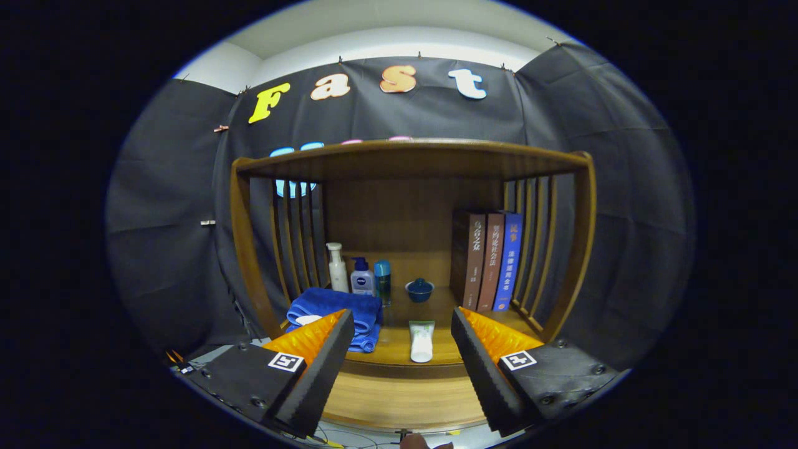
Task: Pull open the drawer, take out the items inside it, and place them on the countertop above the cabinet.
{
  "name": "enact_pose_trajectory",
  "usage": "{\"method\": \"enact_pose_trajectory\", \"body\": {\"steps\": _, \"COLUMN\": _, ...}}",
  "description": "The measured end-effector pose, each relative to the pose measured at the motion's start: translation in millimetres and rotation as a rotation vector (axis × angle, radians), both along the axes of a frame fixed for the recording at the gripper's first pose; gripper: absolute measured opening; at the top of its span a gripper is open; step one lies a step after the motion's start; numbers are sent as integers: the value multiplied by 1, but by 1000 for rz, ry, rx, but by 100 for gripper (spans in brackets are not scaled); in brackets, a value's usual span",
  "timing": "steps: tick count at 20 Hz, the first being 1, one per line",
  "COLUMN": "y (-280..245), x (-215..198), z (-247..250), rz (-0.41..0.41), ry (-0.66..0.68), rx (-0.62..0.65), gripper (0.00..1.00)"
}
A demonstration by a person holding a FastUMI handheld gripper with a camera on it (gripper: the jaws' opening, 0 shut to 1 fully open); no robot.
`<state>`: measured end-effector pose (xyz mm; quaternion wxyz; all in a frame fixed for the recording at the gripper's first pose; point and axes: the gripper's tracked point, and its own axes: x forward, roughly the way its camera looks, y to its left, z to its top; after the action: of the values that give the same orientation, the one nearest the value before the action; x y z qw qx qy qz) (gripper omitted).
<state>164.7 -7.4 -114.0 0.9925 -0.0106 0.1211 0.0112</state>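
Wooden countertop [399, 355] beyond parted tongs [402, 333]

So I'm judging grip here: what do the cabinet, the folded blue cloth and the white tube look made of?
Brown slatted cabinet: wood, smooth satin finish, grain visible. Folded blue cloth: soft terry-like towel, matte, rounded folds. White tube, lying beyond the open hand-held gripper: probably soft plastic, slightly glossy.

The claw [402, 368] fingers [312, 368] hide part of the blue towel [340, 312] — book [492, 262] spine lettering too small to read.
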Motion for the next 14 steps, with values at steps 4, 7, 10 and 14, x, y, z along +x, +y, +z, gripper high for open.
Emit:
{"method": "enact_pose_trajectory", "body": {"steps": 4, "y": 4, "x": -46, "z": -11, "rz": -26, "ry": -70, "rx": -25, "gripper": 99}}
{"method": "enact_pose_trajectory", "body": {"steps": 7, "y": 9, "x": -74, "z": -44, "rz": -30, "ry": -101, "rx": -44, "gripper": 98}}
{"method": "enact_pose_trajectory", "body": {"steps": 10, "y": 13, "x": -97, "z": -90, "rz": -30, "ry": -96, "rx": -41, "gripper": 99}}
{"method": "enact_pose_trajectory", "body": {"steps": 14, "y": 10, "x": -112, "z": -154, "rz": -40, "ry": -44, "rx": -21, "gripper": 99}}
